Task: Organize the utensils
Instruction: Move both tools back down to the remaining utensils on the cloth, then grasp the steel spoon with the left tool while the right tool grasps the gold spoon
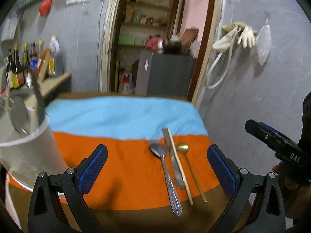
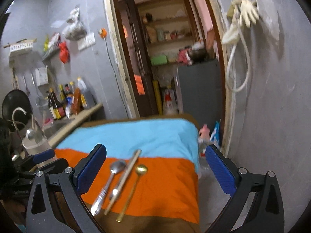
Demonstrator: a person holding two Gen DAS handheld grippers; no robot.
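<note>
A silver spoon [image 1: 164, 167], a table knife [image 1: 173, 159], a wooden chopstick [image 1: 179, 165] and a small gold spoon [image 1: 191, 167] lie side by side on the orange cloth [image 1: 126, 170]. The right wrist view also shows the silver spoon [image 2: 108, 182], the chopstick [image 2: 124, 180] and the gold spoon [image 2: 134, 186]. A white utensil holder [image 1: 25, 151] with a ladle stands at the left. My left gripper [image 1: 157, 167] is open and empty above the cloth. My right gripper [image 2: 155, 167] is open and empty above the utensils, and shows in the left wrist view [image 1: 276, 141].
A blue cloth [image 1: 124, 116] covers the far half of the table. Sauce bottles [image 1: 21, 66] stand on a counter at the left. A doorway with shelves and a grey cabinet [image 1: 167, 73] lies behind. A grey wall [image 1: 262, 97] with hanging gloves is at the right.
</note>
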